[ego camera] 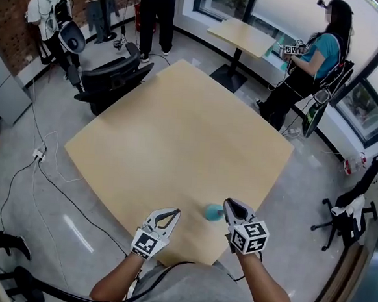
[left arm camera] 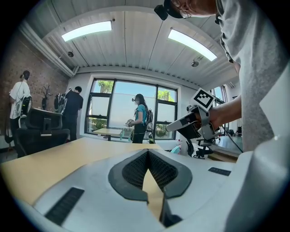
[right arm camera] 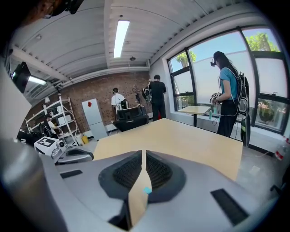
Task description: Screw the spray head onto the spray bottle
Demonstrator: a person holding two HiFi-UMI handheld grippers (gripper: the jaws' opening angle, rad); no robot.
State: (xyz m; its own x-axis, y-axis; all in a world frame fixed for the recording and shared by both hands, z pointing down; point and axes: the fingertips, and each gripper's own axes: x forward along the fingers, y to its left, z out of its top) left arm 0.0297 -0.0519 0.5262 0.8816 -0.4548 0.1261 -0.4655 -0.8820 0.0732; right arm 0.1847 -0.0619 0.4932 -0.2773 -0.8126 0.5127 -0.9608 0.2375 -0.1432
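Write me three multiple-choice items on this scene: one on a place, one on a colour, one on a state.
1. Where does the small object on the table lie?
A. On the person's side, just beside the right gripper
B. At the far corner
C. In the middle of the tabletop

2. What colour is the small object?
A. Red
B. Teal
C. Black

3. How do the jaws of the left gripper stand?
A. Wide apart
B. Clamped on a bottle
C. Together, with nothing between them

Answers:
1 A: the head view shows it close by the right gripper's tips.
2 B: it shows teal against the pale wood.
3 C: in the left gripper view the tips meet, and only the tabletop shows behind them.
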